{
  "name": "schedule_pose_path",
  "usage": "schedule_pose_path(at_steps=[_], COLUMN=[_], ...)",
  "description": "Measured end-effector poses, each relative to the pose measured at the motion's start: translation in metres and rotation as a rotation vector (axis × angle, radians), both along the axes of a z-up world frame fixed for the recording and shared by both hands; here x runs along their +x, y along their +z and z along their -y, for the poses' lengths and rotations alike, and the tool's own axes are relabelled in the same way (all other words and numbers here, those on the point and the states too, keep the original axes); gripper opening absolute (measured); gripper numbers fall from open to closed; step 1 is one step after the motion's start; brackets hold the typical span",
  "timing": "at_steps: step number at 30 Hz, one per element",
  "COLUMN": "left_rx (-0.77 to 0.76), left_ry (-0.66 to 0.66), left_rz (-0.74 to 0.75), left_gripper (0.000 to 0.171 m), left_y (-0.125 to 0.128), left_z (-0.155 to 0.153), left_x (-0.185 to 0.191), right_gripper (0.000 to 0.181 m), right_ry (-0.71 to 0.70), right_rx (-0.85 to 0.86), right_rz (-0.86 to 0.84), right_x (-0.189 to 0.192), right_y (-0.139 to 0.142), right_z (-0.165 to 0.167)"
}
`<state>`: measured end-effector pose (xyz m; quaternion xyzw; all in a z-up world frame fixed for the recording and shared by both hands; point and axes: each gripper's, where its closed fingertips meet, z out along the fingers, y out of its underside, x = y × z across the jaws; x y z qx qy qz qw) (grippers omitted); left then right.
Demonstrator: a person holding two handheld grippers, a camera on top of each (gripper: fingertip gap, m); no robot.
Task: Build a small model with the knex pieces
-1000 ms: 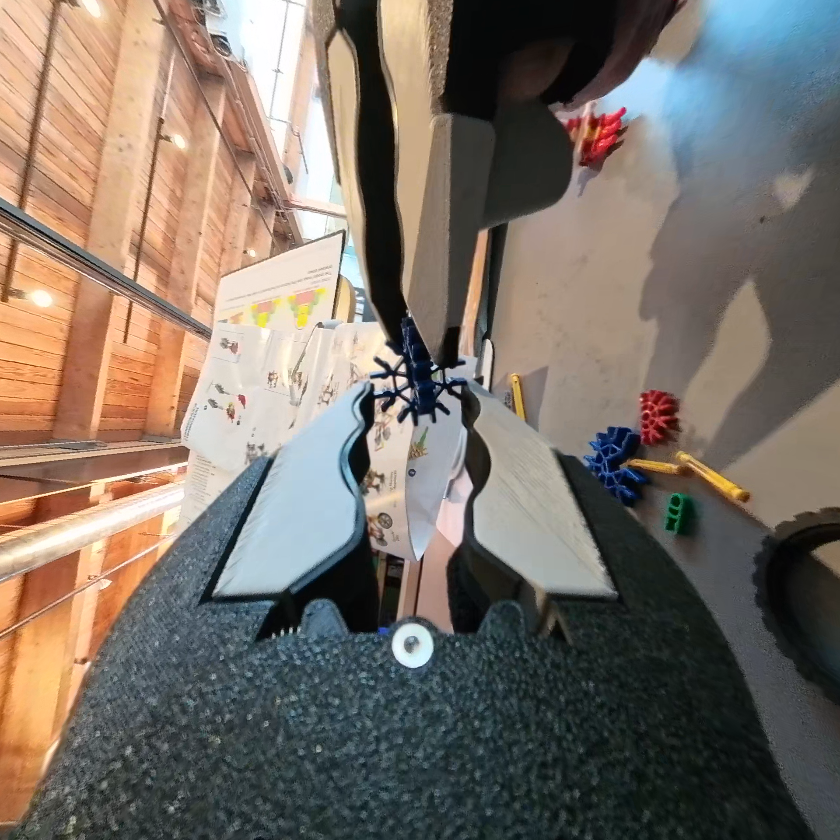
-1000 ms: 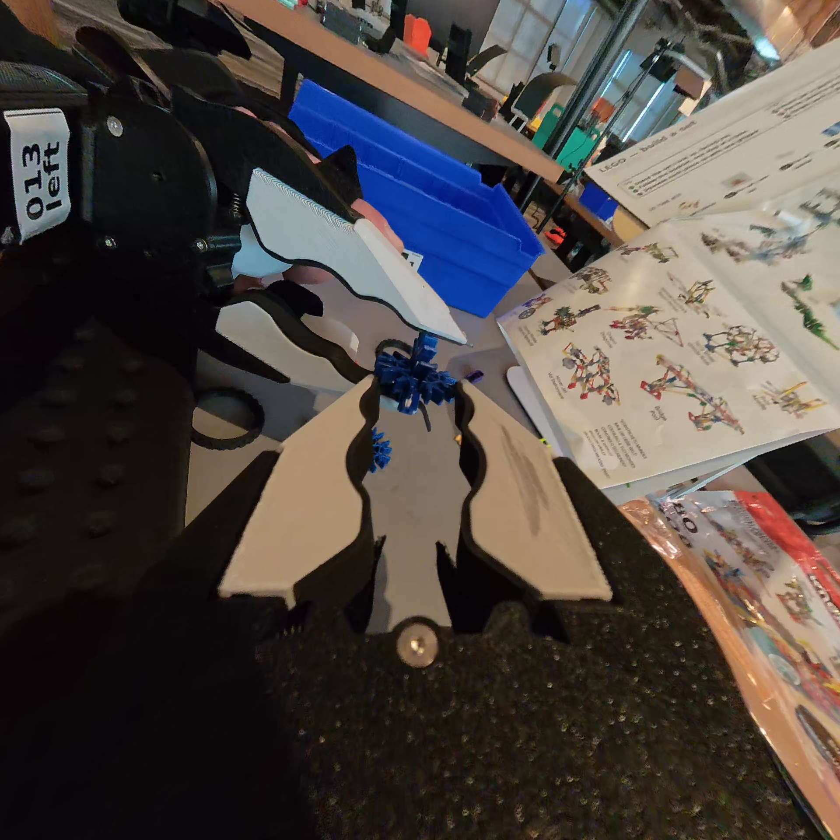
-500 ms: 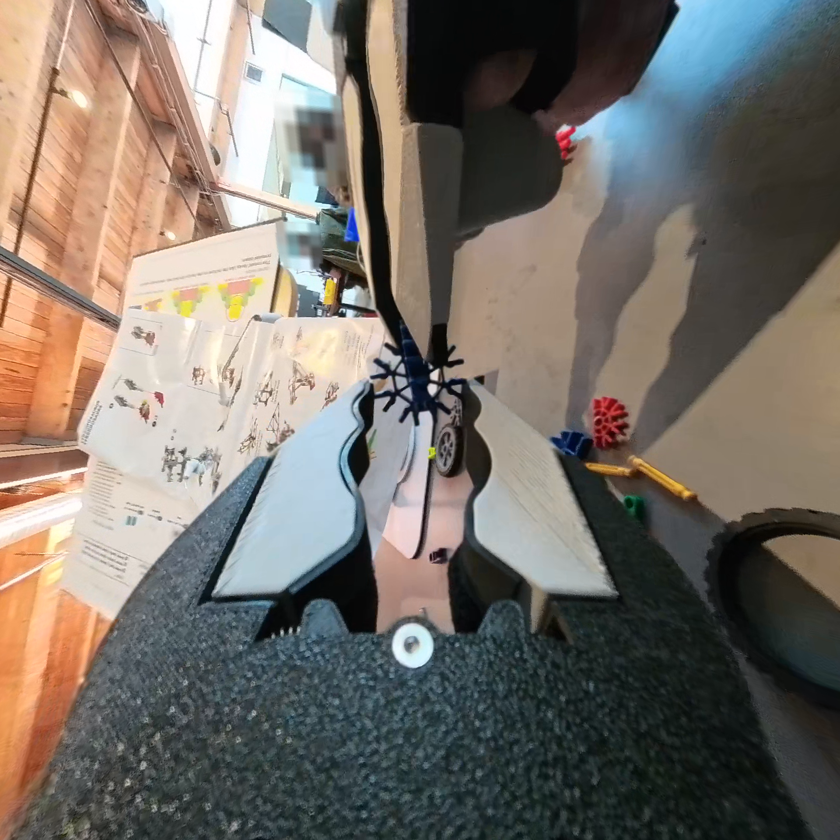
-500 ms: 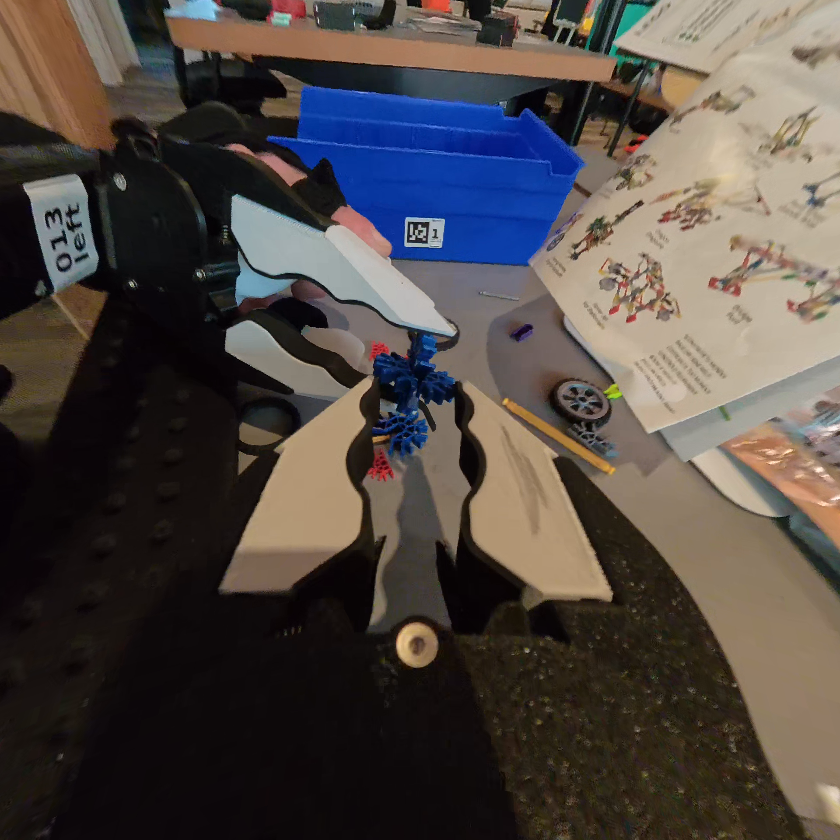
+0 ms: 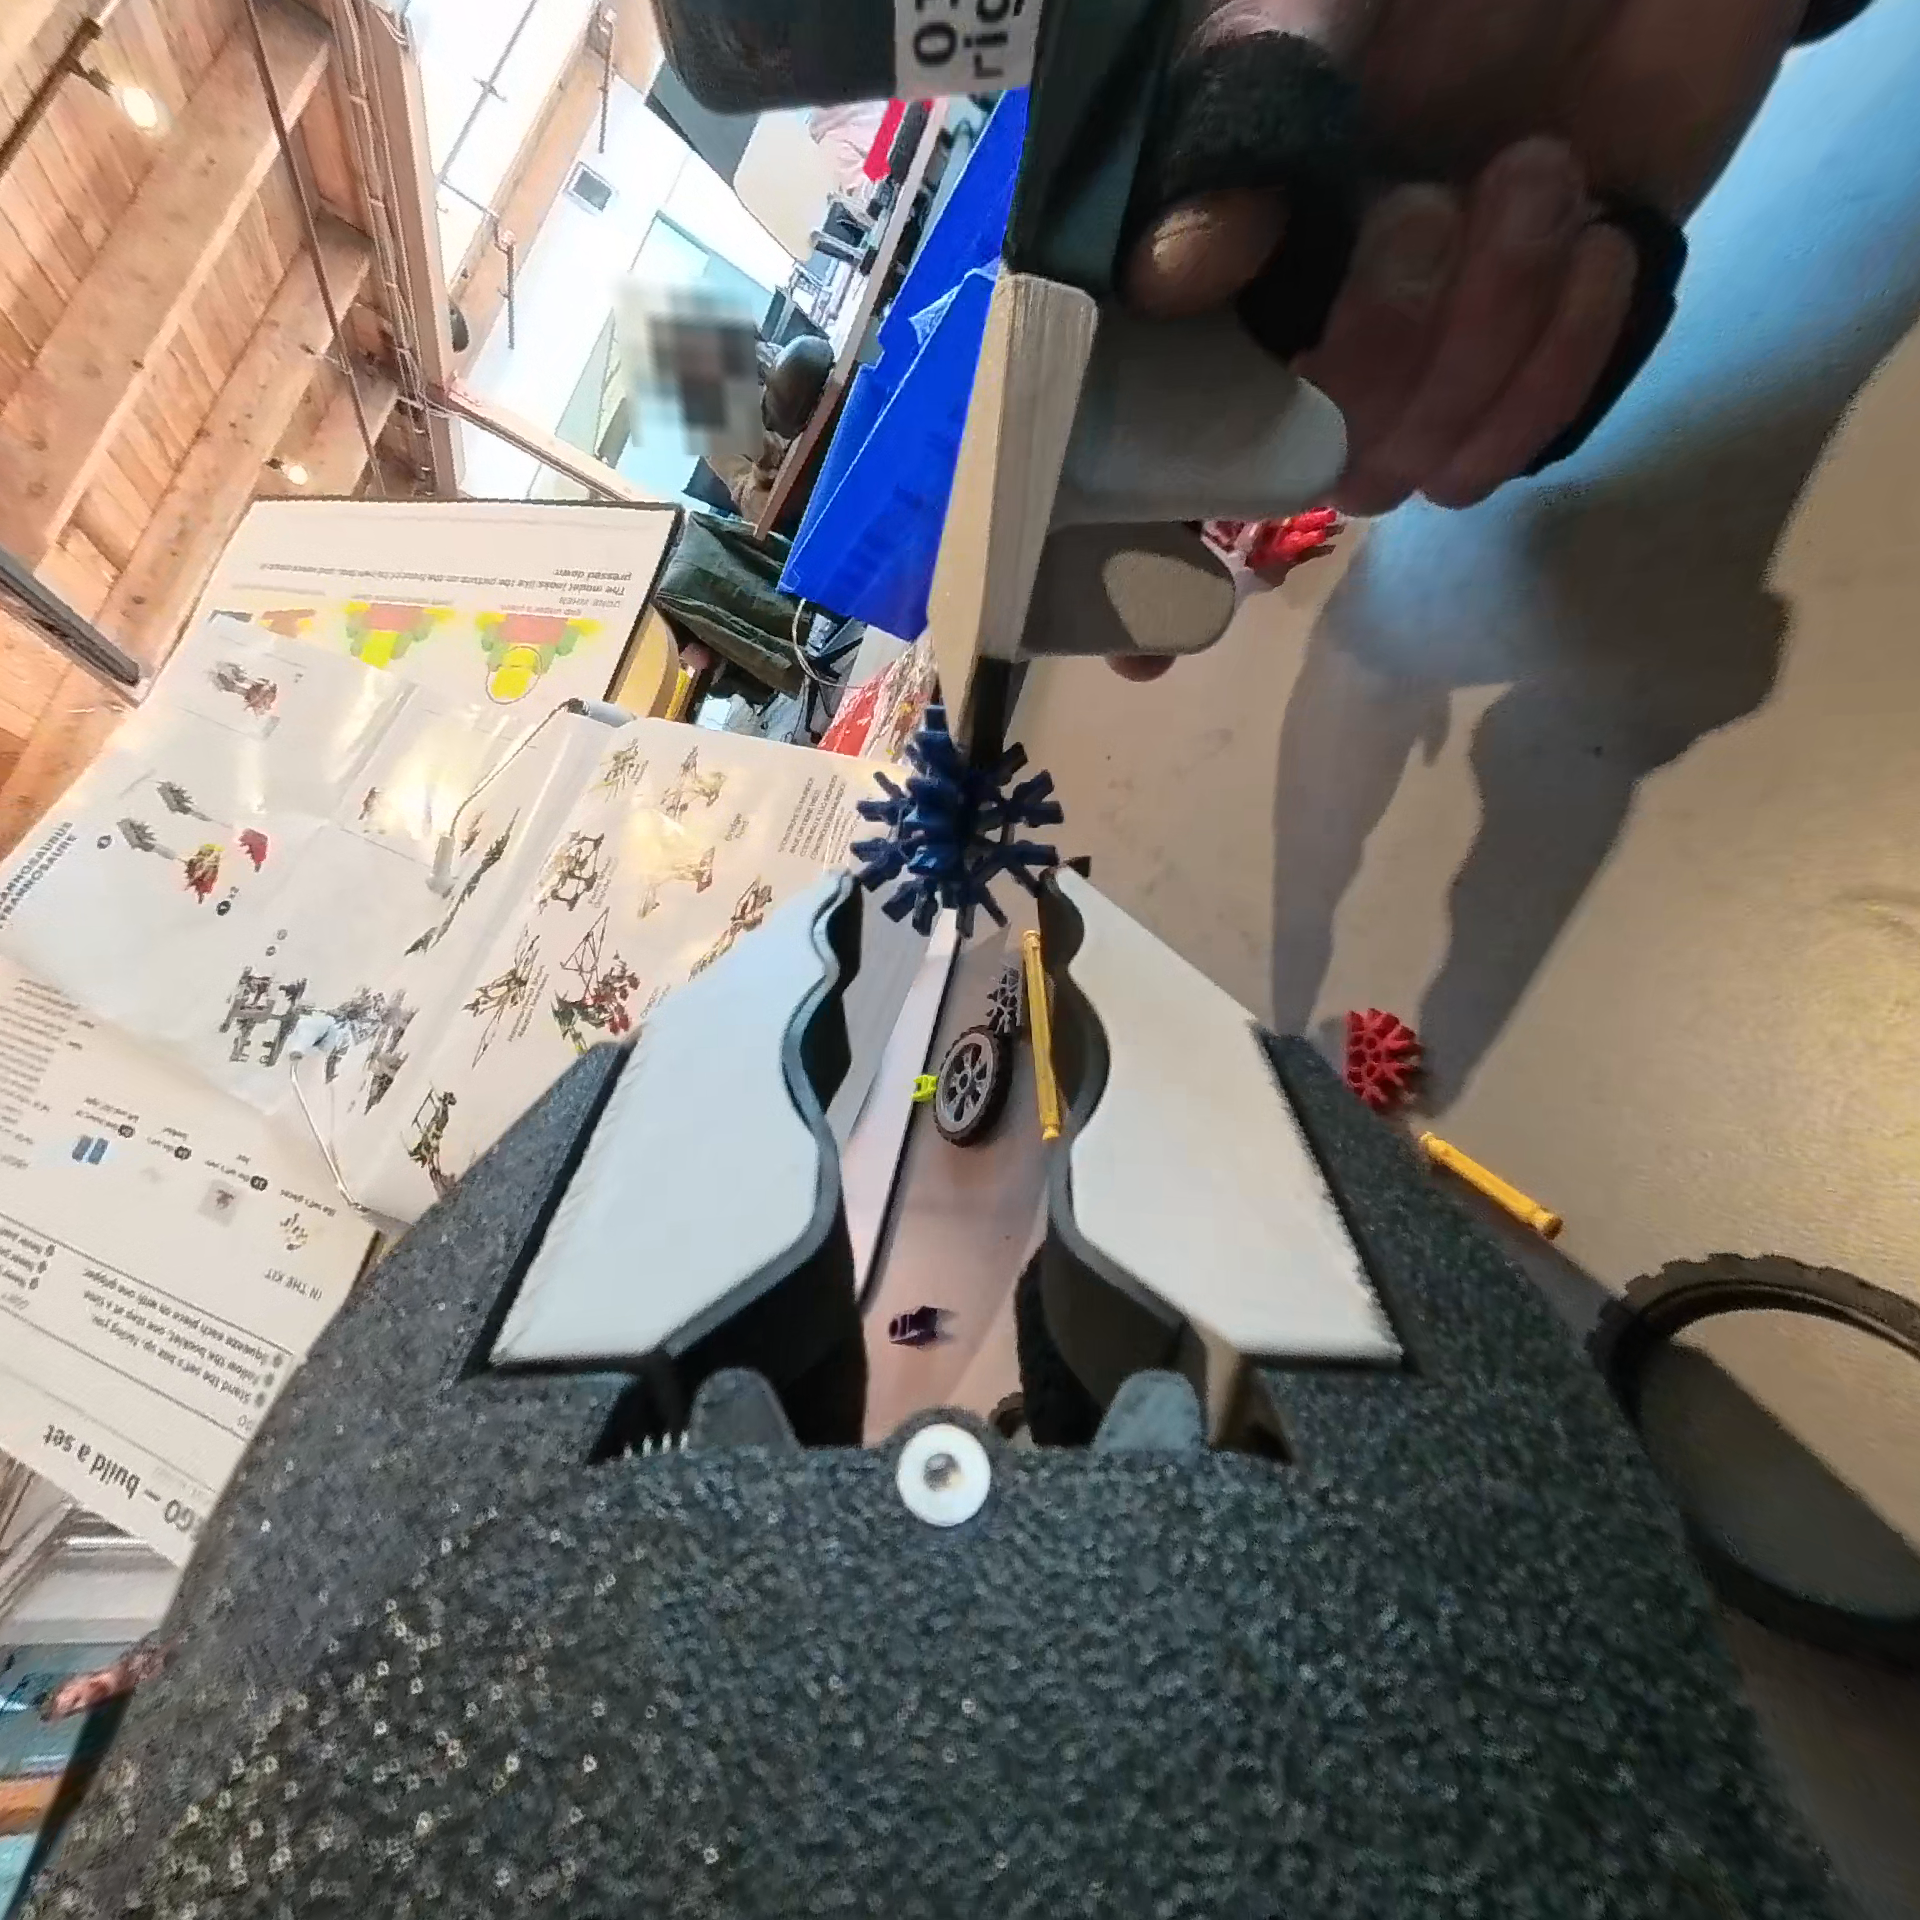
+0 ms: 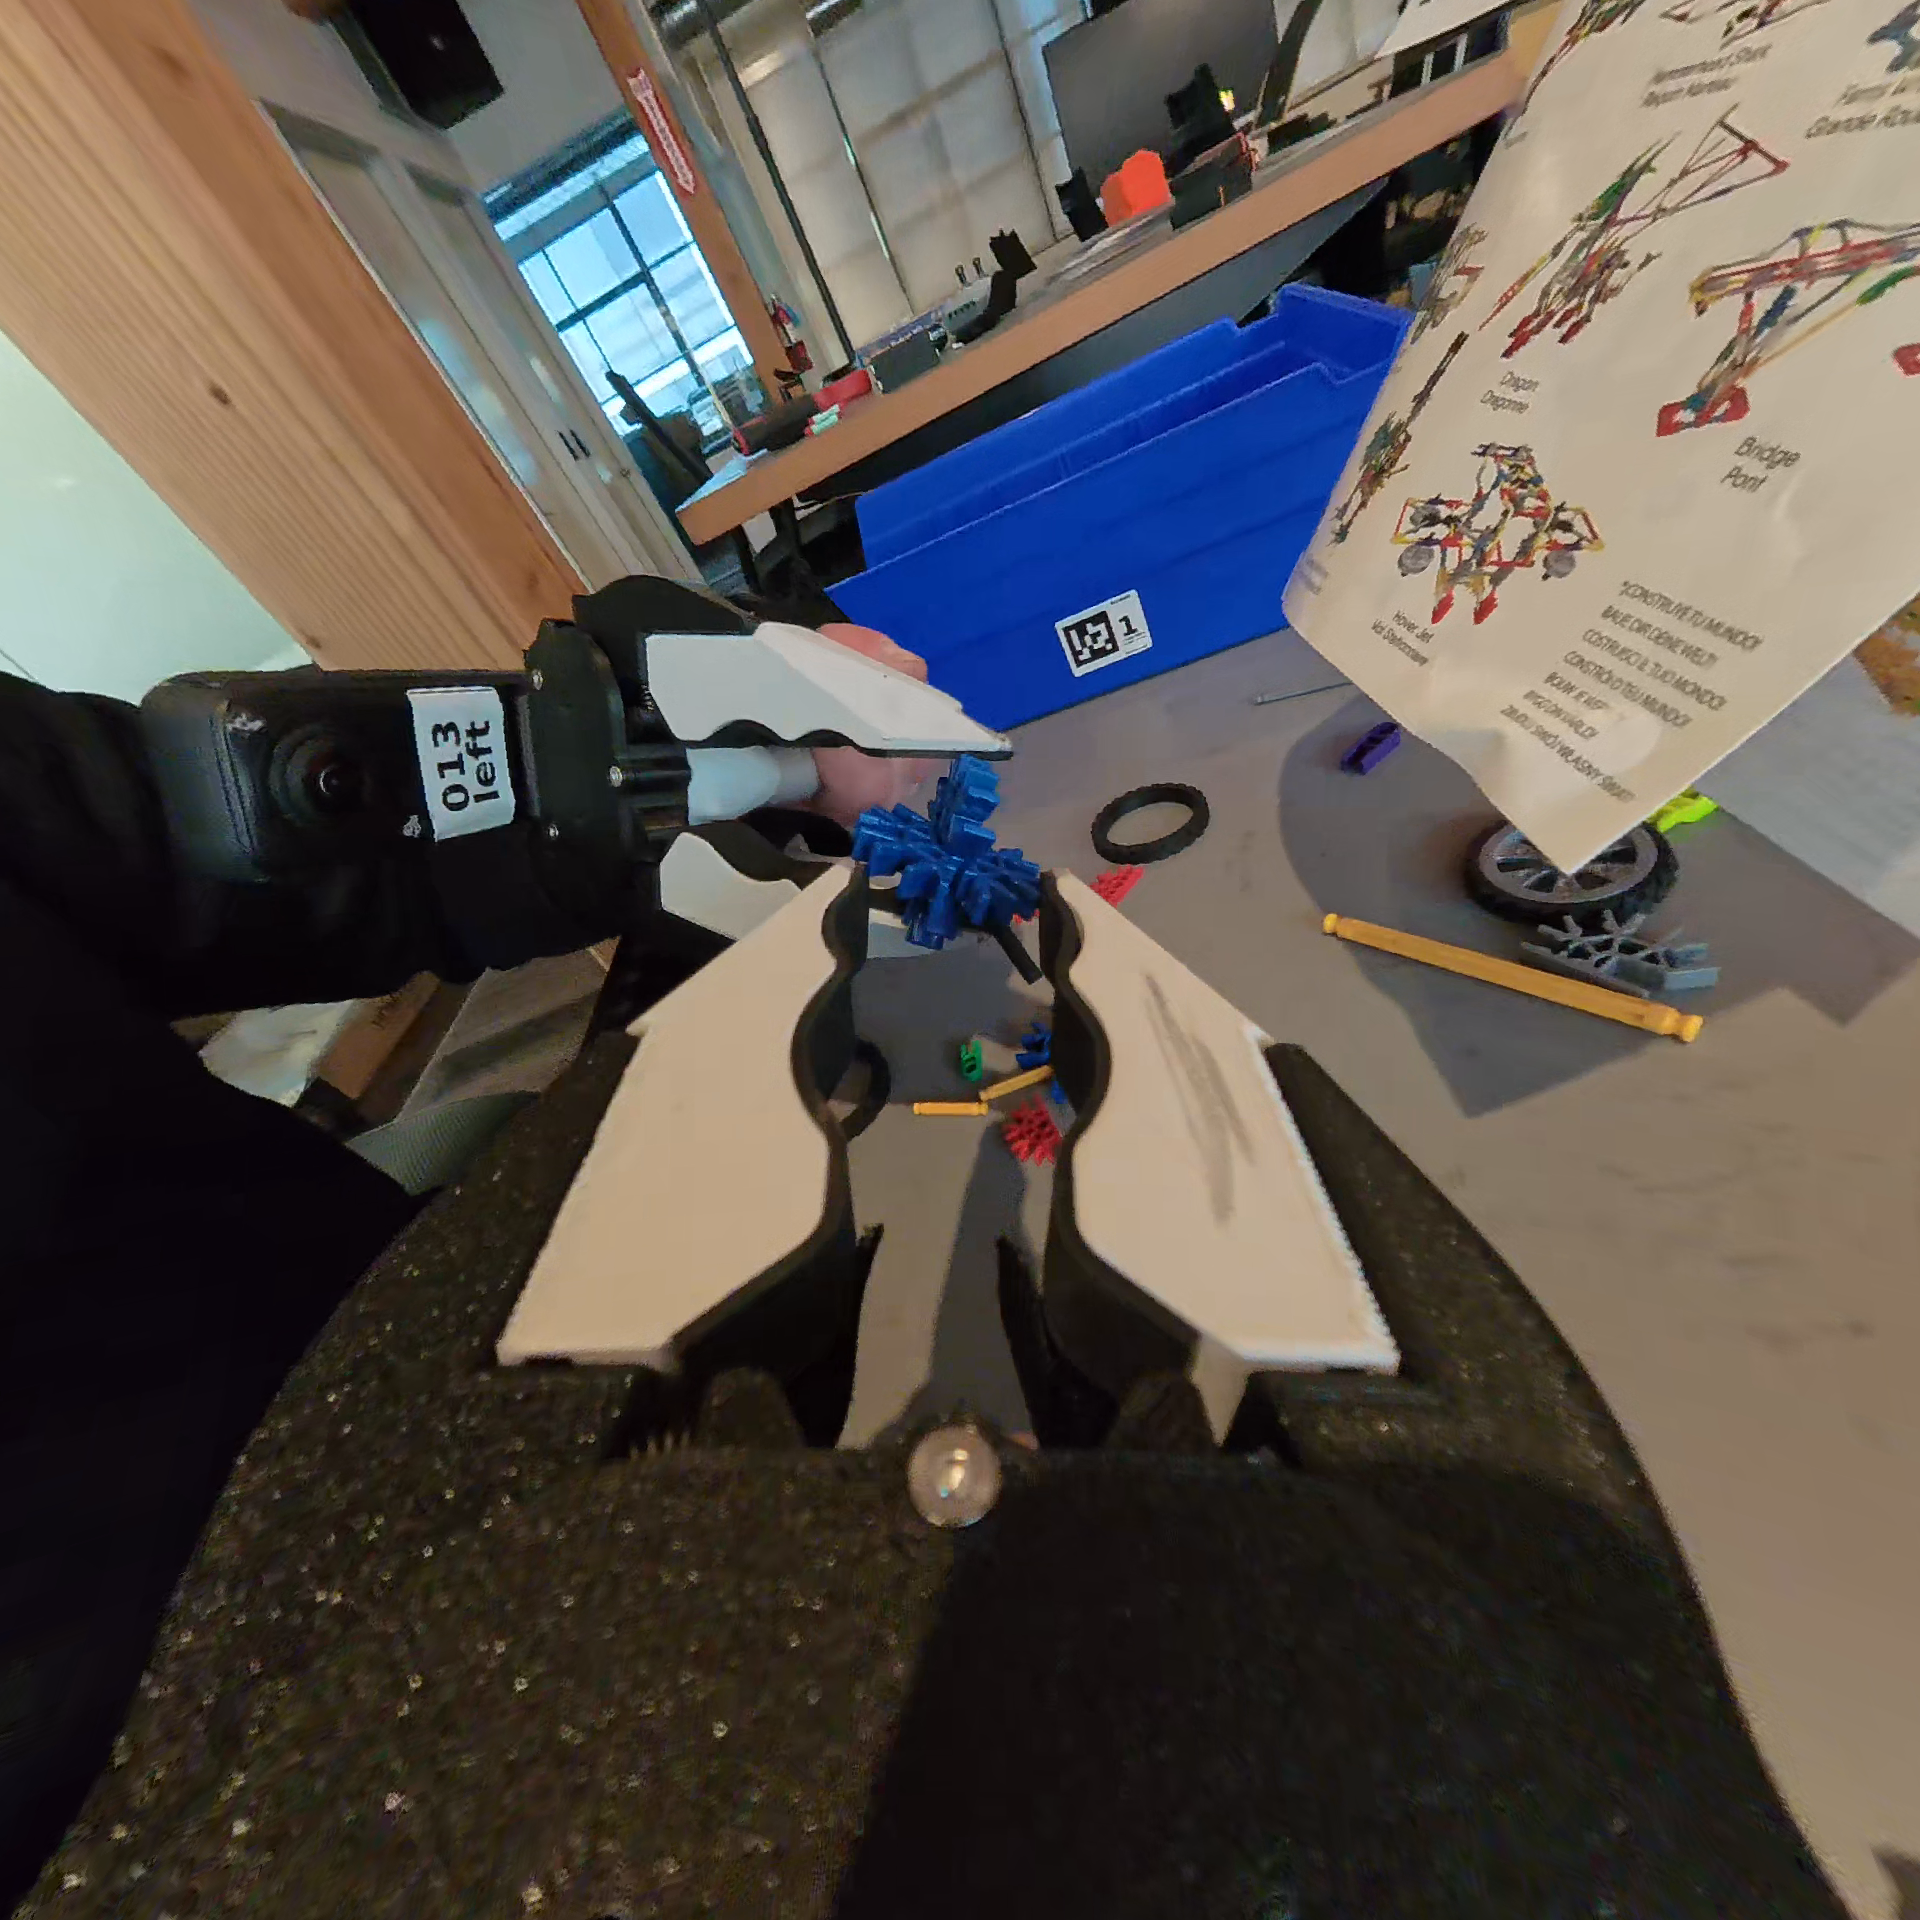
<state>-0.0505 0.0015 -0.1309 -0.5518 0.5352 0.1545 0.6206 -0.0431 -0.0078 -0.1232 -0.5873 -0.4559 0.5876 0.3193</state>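
Gripping blue connector cluster (image 5: 951, 831) with left gripper (image 5: 956, 878), fingertips clenched on opposite spokes. Clamping same cluster from the other side with right gripper (image 6: 948, 878), jaws likewise closed on it. Held clear above grey table (image 6: 1558, 1195). Below cluster: red connector (image 6: 1031, 1130) among small loose pieces. Just behind cluster: black tyre ring (image 6: 1148, 823). Right of cluster: yellow rod (image 6: 1507, 977), spoked wheel (image 6: 1569, 883), instruction sheet (image 6: 1662, 416). Well behind cluster: blue bin (image 6: 1091, 520).
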Motion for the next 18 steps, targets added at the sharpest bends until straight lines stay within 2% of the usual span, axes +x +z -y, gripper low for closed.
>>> schedule_pose_path(at_steps=[8, 18], left_rx=[-0.046, 0.047], left_ry=[-0.034, -0.033], left_rz=[0.043, -0.023], left_gripper=[0.031, 0.031], left_y=[0.000, 0.007], left_z=[0.006, 0.011], left_x=[0.003, 0.003], right_gripper=[0.030, 0.030], right_ry=[0.035, 0.041], right_rx=[0.008, 0.080], right_rz=[0.000, -0.020], right_x=[0.001, 0.001], right_y=[-0.001, 0.003], right_z=[0.006, 0.011])
